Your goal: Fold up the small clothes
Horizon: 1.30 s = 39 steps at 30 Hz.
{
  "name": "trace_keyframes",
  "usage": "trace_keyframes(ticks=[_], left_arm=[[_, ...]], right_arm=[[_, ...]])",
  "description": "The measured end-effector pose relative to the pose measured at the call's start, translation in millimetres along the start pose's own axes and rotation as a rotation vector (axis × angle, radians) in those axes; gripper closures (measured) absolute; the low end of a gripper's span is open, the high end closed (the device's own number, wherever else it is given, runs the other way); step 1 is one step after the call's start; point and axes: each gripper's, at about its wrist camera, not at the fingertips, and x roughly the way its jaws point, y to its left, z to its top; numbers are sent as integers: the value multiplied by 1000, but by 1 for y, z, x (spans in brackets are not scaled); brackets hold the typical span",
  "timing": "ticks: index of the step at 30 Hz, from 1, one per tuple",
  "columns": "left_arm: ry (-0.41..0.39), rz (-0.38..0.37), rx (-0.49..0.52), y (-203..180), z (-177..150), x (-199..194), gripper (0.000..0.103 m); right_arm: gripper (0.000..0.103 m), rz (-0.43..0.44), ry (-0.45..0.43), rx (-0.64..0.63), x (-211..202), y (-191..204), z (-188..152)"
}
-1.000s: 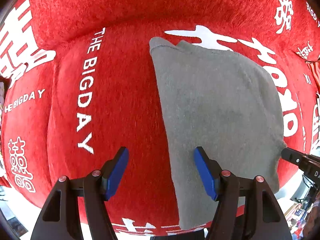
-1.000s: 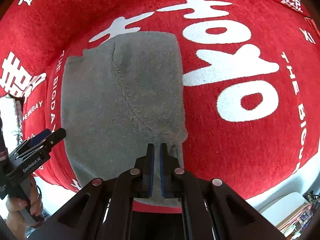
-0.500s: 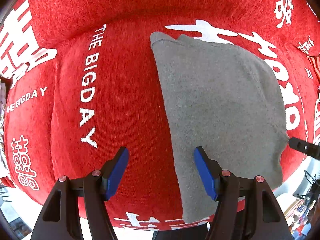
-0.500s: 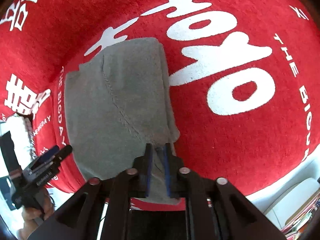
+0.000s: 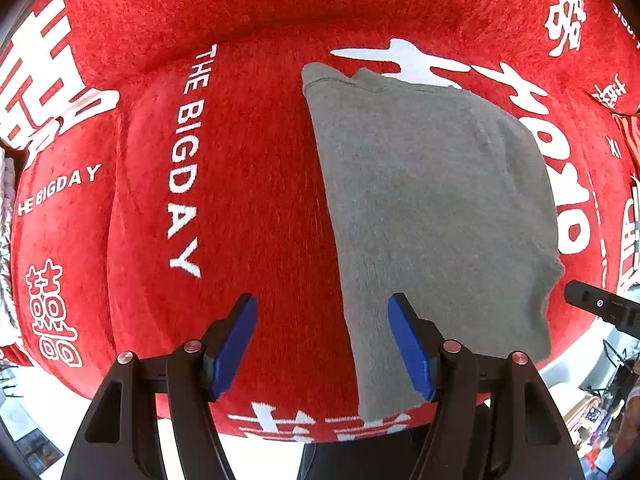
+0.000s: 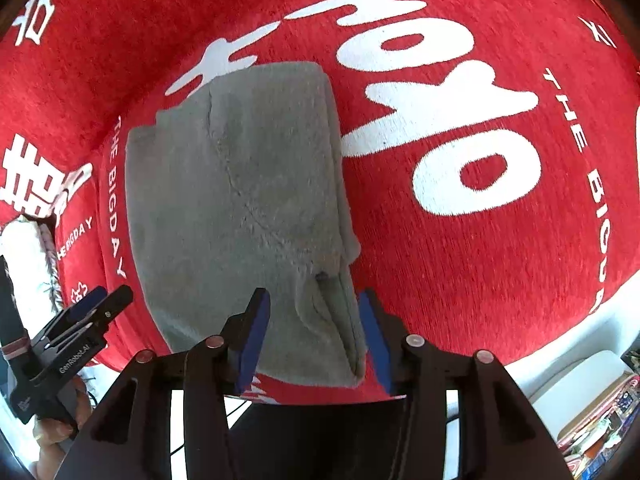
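A folded grey fleece garment [image 5: 432, 216] lies flat on a red plush cover with white lettering [image 5: 248, 184]. It also shows in the right wrist view [image 6: 240, 208]. My left gripper [image 5: 322, 344] is open and empty, above the garment's near left edge. My right gripper [image 6: 316, 336] is open, its blue pads on either side of the garment's rumpled near right corner [image 6: 332, 312], holding nothing. The right gripper's tip [image 5: 600, 308] shows at the right in the left wrist view; the left gripper [image 6: 84, 320] shows at lower left in the right wrist view.
The red cover [image 6: 480, 160] drapes over a rounded seat and ends at a near edge. A white fringed cloth [image 6: 28, 256] lies at far left. A white box [image 6: 580, 380] and clutter sit on the floor at lower right.
My right gripper has opened and let go of the garment's near right corner, which now lies rumpled on the cover. My left gripper has stayed open.
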Motion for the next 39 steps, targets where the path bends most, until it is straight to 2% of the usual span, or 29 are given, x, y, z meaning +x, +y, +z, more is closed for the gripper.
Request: trace_keyframes(ticks=[2,4,6,10,14,17,18,20,21,28,34,39], left_arm=[[13,-6,1,1,-3,-4,34],[14,-8,-12,3,-6,-11,33],[-2,8,-29,6,-8,-20,1],[-34,41,-56,9,-11,-42,1],[-68,79,-63,11,-9,-61,1],[-103,70,-66,12,-6,-76,1],[-109,55,-72,13,-5,-80,1],[-112,38,-82,15,-3,-87,1],[-111,39,-85,14,-1,-89,1],[-114,91,-79,5,1,-107,1],[-108,100,-55,-6,-1,-120,1],[-109,94,-64,-11,-1,-126,1]], right_arm=[[49,-9,10,-16,-4,5,-2],[38,-16,10,-31,-9,9,-4],[35,-13,5,-45,-16,14,-4],[26,-10,-6,-56,-31,22,-4],[23,-18,-23,-75,-46,30,-4],[19,-40,-38,-102,-58,37,-4],[16,-52,-46,-117,-61,41,-5],[3,-88,-72,-156,-70,49,-6],[0,-102,-91,-171,-74,52,-8],[0,-182,-194,-242,-102,70,-11],[0,-185,-206,-266,-119,80,-11],[0,-189,-197,-231,-121,78,-10]])
